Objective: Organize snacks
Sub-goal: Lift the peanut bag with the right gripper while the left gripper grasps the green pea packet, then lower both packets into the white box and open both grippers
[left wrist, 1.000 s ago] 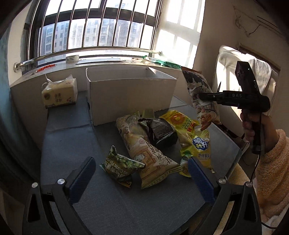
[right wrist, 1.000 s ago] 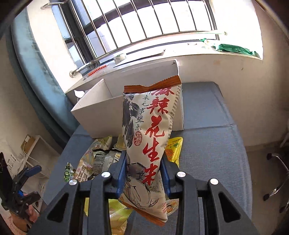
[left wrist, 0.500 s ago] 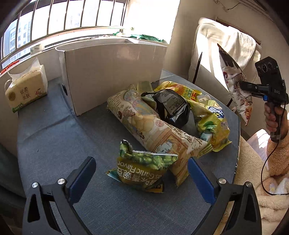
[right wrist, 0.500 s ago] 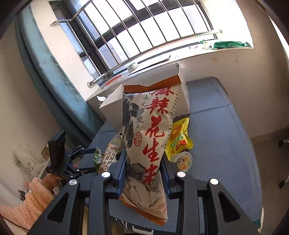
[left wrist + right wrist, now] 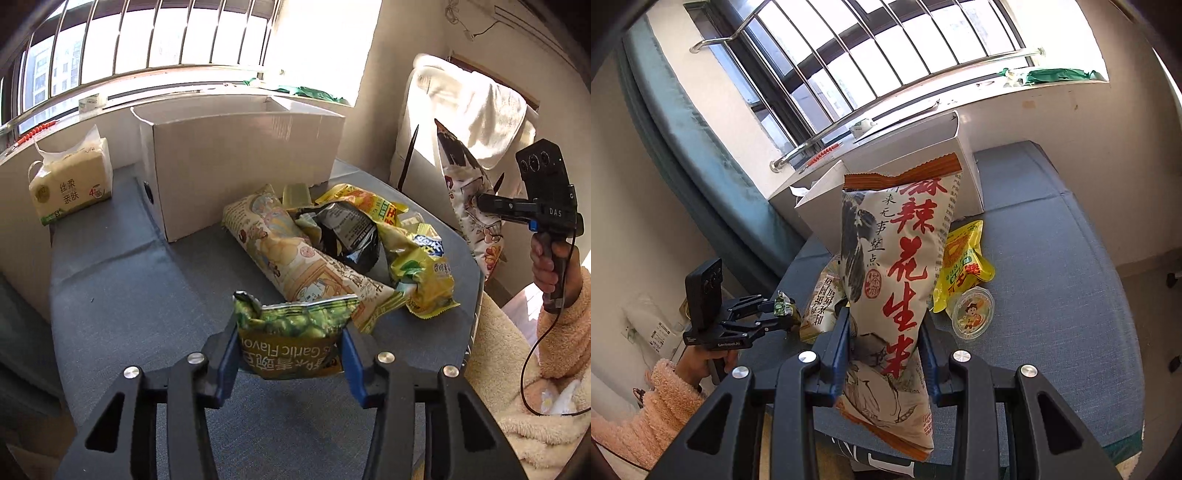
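Observation:
My left gripper is shut on a small green garlic-pea bag, low over the blue-grey surface. It also shows in the right wrist view, far left. My right gripper is shut on a tall white peanut bag with red characters, held upright in the air; the bag also shows in the left wrist view at the right. An open cardboard box stands at the back. A pile of snack bags lies before it.
A tissue pack sits at the back left by the windowsill. A jelly cup and a yellow bag lie right of the pile. A white-covered chair stands beyond the surface's right edge.
My left gripper moved in and closed on the green pea bag, which lay loose before. My right gripper kept hold of the peanut bag and drew back a little.

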Demonstrator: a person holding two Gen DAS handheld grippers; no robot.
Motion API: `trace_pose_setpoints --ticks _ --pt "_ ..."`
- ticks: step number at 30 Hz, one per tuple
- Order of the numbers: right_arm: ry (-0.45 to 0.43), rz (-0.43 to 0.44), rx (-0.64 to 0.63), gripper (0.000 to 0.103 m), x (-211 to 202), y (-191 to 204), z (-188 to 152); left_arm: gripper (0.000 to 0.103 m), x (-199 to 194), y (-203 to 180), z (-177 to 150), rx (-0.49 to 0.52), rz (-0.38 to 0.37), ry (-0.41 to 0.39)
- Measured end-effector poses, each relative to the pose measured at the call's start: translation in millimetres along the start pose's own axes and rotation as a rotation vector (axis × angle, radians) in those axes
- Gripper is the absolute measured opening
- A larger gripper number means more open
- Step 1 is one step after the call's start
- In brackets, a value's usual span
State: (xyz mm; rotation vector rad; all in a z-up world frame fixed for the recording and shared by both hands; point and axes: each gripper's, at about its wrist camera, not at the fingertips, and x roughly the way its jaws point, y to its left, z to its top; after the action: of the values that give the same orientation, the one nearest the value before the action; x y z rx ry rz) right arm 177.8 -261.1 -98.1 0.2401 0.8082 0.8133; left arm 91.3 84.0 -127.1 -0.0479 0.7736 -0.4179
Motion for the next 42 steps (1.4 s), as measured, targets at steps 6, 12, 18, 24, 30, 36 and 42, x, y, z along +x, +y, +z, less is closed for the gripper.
trace_pose_setpoints --ticks 6,12,18,24,30,36,42 --pt "-0.042 -0.023 -0.036 0.037 9.4 17.4 39.9 0.052 -43.5 -6.9 51.5 -0.197 0.069 -0.224" --pt "-0.055 -0.048 -0.096 0.037 45.8 33.5 133.8 0.052 -53.1 -1.2 134.2 -0.294 0.109 -0.371" --pt "-0.023 -0.152 -0.162 0.037 102.1 31.8 225.7 0.052 -10.0 36.2 205.4 -0.375 0.134 -0.341" --pt "0.01 -0.292 -0.238 0.038 147.0 24.0 260.9 0.076 38.9 65.5 234.6 -0.387 0.258 -0.249" --pt "-0.082 -0.262 -0.158 0.103 136.2 4.4 254.2 0.103 38.1 66.4 224.0 -0.35 0.307 -0.235" --pt "-0.08 -0.255 -0.147 0.103 120.5 6.2 240.8 0.103 13.3 40.8 217.1 -0.247 0.315 -0.252" --pt "-0.142 -0.122 -0.194 0.103 64.7 28.9 211.7 0.103 -40.3 -15.1 201.1 -0.071 0.359 -0.295"
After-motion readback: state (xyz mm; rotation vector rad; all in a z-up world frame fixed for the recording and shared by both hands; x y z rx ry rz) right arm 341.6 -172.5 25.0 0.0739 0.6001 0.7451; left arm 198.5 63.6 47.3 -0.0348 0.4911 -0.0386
